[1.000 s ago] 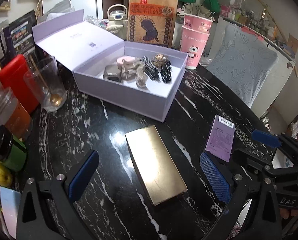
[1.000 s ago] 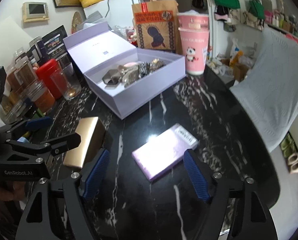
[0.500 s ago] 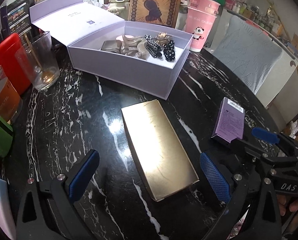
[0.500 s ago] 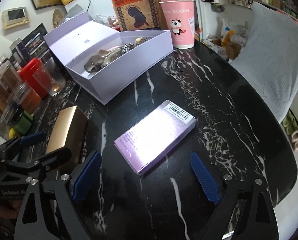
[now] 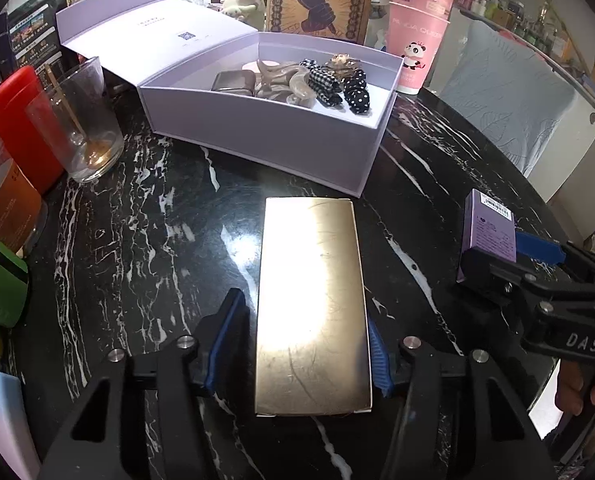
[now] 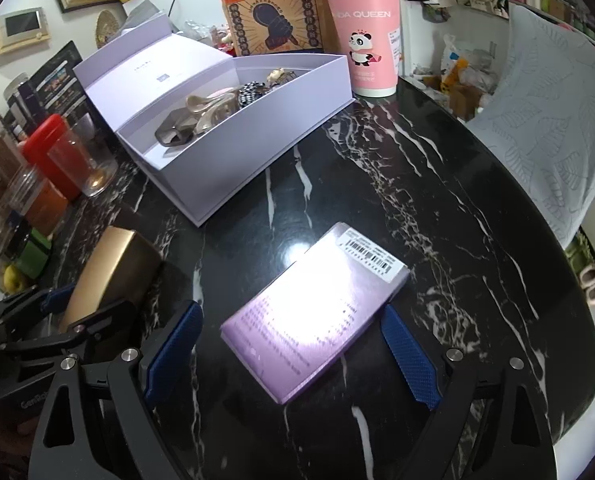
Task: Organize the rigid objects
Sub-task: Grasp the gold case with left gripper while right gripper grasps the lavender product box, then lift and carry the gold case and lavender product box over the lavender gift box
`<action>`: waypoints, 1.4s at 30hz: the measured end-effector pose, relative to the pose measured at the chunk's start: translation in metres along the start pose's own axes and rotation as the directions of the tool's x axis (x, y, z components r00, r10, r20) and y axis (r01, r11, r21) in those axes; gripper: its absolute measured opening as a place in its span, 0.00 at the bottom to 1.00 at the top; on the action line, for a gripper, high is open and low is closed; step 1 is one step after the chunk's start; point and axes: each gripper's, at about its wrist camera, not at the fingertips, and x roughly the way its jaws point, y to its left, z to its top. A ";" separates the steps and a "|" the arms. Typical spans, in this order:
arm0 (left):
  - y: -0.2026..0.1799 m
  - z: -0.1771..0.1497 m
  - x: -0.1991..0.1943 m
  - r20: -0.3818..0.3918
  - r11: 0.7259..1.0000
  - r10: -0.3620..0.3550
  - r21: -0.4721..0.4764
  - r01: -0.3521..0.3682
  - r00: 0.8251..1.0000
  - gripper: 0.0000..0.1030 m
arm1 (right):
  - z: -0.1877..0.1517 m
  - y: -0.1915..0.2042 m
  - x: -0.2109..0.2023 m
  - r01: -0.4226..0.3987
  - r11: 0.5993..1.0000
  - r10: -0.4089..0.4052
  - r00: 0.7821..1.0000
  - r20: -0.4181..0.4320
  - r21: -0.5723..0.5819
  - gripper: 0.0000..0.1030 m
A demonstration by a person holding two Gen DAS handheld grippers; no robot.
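A gold box (image 5: 313, 300) lies on the black marble table (image 5: 145, 240). My left gripper (image 5: 301, 340) is shut on its near end, blue pads against both long sides. It also shows in the right wrist view (image 6: 109, 276). A flat purple box (image 6: 317, 312) lies between the fingers of my right gripper (image 6: 293, 352), which is open; the pads stand apart from its sides. It shows in the left wrist view too (image 5: 491, 224). An open lilac gift box (image 5: 273, 128) holding hair clips and bows stands behind.
A glass (image 5: 81, 120), a red canister (image 5: 13, 120) and jars stand at the left. Pink stacked cups (image 6: 365, 28) and a brown paper bag (image 6: 269, 8) stand behind the gift box. A cloth-covered chair (image 6: 557, 128) is off the table's right edge.
My left gripper moved forward over the gold box and closed on it. My right gripper moved forward so the purple box now lies between its open fingers.
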 end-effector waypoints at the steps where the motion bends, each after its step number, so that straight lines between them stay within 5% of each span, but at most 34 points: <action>1: 0.001 0.000 0.002 -0.004 1.000 -0.001 -0.002 0.001 1.000 0.54 | 0.001 0.001 0.002 0.007 1.000 -0.007 1.000 0.003 -0.003 0.89; 8: 0.003 0.002 0.009 -0.009 1.000 0.007 0.004 -0.007 1.000 0.50 | 0.004 0.011 0.010 0.081 0.995 -0.080 0.997 0.013 -0.060 0.87; 12: 0.004 0.005 0.010 -0.013 1.000 -0.006 0.005 0.006 1.000 0.50 | 0.002 0.018 0.012 0.165 0.978 -0.161 0.986 0.041 -0.127 0.63; 16: 0.005 0.008 0.010 -0.018 1.000 0.000 0.012 0.000 1.000 0.50 | 0.000 0.017 0.010 0.145 0.980 -0.139 0.989 0.053 -0.138 0.52; 21: 0.010 0.009 0.009 -0.005 1.000 -0.010 -0.014 0.010 1.000 0.42 | -0.005 0.015 0.005 0.118 0.981 -0.110 0.992 0.059 -0.153 0.50; 42: 0.003 0.007 -0.009 0.008 0.999 -0.035 -0.017 0.035 0.999 0.42 | -0.015 0.012 -0.018 -0.002 0.994 0.006 0.999 0.039 -0.113 0.49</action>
